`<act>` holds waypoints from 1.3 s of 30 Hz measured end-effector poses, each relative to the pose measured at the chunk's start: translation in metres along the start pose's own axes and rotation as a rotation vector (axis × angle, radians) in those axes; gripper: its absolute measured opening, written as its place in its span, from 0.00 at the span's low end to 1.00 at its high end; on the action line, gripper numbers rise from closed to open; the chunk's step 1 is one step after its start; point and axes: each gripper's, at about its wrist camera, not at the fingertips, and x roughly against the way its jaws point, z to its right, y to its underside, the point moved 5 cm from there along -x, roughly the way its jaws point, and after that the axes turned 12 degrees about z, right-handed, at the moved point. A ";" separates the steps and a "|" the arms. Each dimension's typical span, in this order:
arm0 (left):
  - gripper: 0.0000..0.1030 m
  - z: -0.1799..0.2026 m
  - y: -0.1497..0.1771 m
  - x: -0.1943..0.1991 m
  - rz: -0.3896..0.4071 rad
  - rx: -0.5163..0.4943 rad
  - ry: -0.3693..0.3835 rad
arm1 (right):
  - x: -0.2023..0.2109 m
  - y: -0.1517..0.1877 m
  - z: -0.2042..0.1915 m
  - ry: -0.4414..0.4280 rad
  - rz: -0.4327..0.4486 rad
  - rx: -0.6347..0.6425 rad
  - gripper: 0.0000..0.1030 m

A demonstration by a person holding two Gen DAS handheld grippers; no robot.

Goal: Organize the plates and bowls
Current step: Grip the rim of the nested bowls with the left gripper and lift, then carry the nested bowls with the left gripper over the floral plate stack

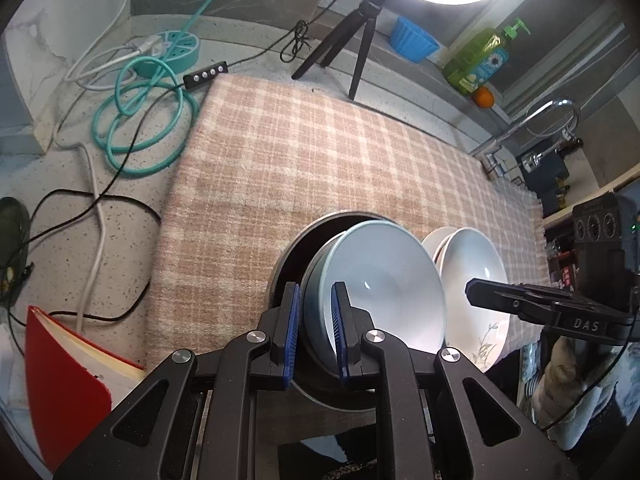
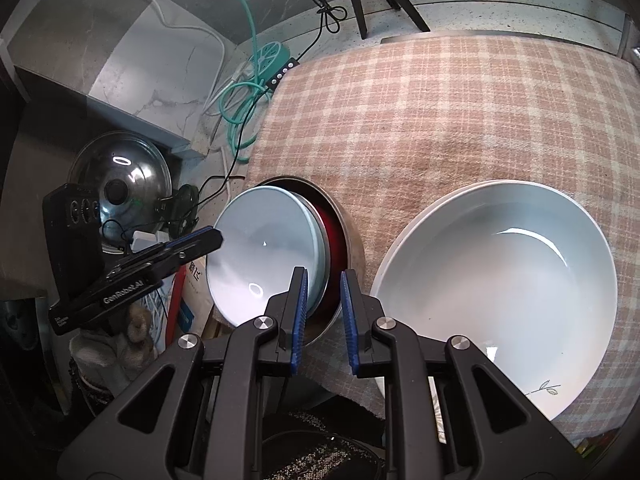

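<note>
My left gripper (image 1: 316, 332) is shut on the rim of a pale blue bowl (image 1: 384, 280), holding it tilted over a steel bowl (image 1: 292, 256) with a dark inside on the plaid cloth. The blue bowl (image 2: 260, 248) and steel bowl (image 2: 352, 240) also show in the right wrist view. My right gripper (image 2: 324, 320) is open, its fingers straddling the steel bowl's rim without gripping. Two stacked white plates (image 2: 500, 292) lie to the right; they also show in the left wrist view (image 1: 476, 276).
A plaid cloth (image 1: 320, 152) covers the counter. Teal cable and power strip (image 1: 160, 60), a tripod (image 1: 352, 40) and ring light stand behind. A red book (image 1: 64, 384) lies at the left, a faucet (image 1: 532, 124) at the right, a pot lid (image 2: 120, 184) beyond the counter.
</note>
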 end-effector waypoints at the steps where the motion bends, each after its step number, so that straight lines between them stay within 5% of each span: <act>1: 0.14 -0.001 -0.003 0.005 0.016 0.005 0.002 | 0.001 -0.001 0.001 0.001 0.003 -0.004 0.16; 7: 0.14 -0.017 -0.008 0.022 0.073 0.050 -0.024 | 0.001 -0.001 0.008 0.006 0.005 -0.024 0.16; 39: 0.10 -0.026 0.029 -0.012 -0.038 0.110 -0.024 | -0.035 0.009 0.010 -0.002 -0.067 -0.024 0.14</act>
